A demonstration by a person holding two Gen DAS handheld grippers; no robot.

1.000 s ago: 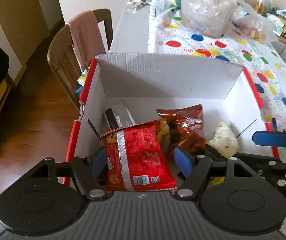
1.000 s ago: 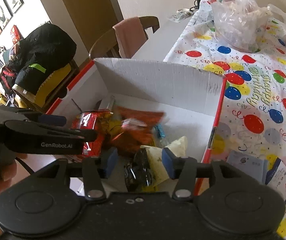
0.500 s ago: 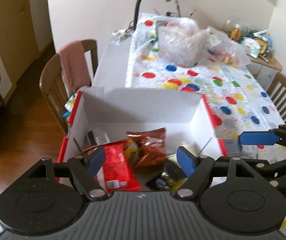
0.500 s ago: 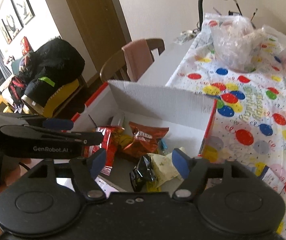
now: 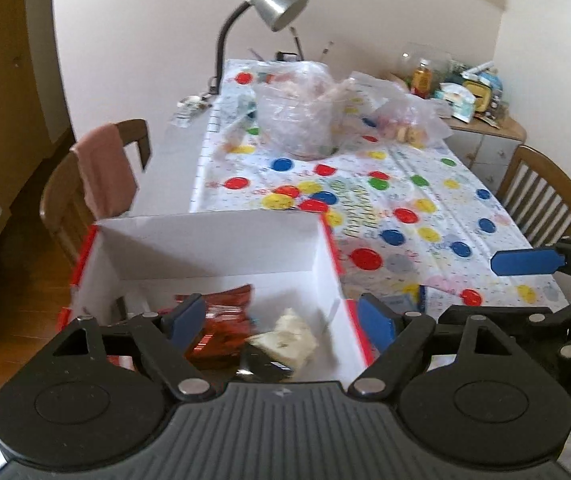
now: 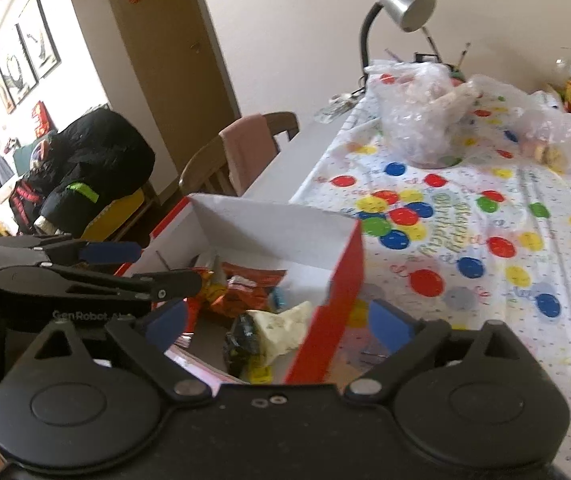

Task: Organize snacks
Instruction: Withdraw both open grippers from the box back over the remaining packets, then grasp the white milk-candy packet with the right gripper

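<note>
From the left wrist, the left gripper [image 5: 281, 320] hangs above the white, red-edged cardboard box [image 5: 213, 246] at the table's near edge, jaws opening, empty. From the right wrist, the right gripper [image 6: 277, 322] spreads, empty; the orange-red crisp packet [image 6: 245, 288] and cream wrapper [image 6: 281, 326] lie inside the box.

Both views are taken from just behind a gripper's fingers and are angled downward along them. The left wrist view is aimed over the open box [image 5: 221, 248] up the table [image 5: 405, 184] toward the far wall. The right wrist view is turned leftward, so the box [image 6: 341, 264], table [image 6: 485, 208] and lamp [image 6: 401, 0] are shared, and the left gripper [image 6: 157, 276] is seen near.
</note>
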